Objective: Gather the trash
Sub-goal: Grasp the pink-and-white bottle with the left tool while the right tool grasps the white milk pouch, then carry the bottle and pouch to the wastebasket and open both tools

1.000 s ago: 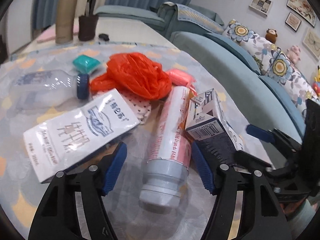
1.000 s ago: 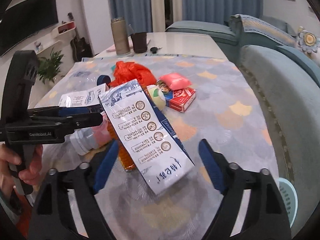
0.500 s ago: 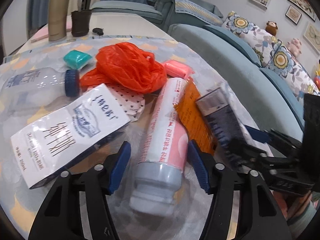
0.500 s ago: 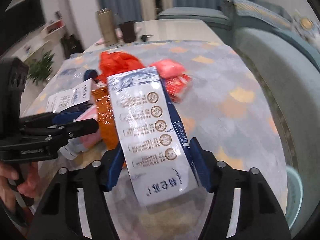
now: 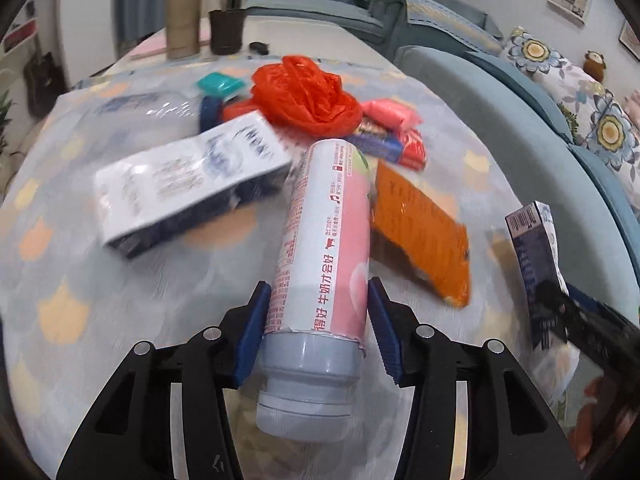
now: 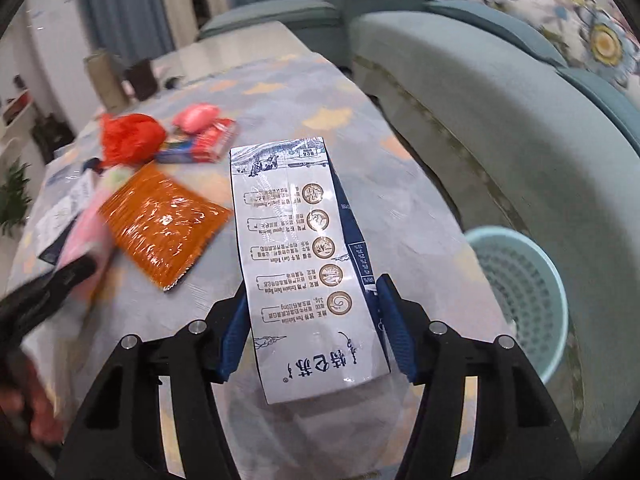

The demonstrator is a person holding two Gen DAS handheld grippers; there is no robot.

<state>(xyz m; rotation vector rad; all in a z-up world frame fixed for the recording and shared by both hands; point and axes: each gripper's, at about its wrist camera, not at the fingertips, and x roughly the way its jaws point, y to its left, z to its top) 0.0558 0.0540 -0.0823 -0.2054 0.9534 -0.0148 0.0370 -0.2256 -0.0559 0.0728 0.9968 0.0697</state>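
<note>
Blue rubber pads on the left gripper press both sides of a pink and white bottle, its fingers closed on the grey capped end that points back toward the camera. The bottle's far end reaches toward a crumpled red plastic bag on the table, which is covered by a pale cloth with orange patches. Beside the bottle lie a white milk carton on its left and an orange packet on its right; a clear bottle with a blue cap, a teal packet and a pink packet sit farther back. The right gripper has its fingers clamped on a second white and blue milk carton, gripped by its 2 side faces with the printed face up, above the table's right edge. A light blue perforated basket stands below that edge, next to a teal sofa.
</note>
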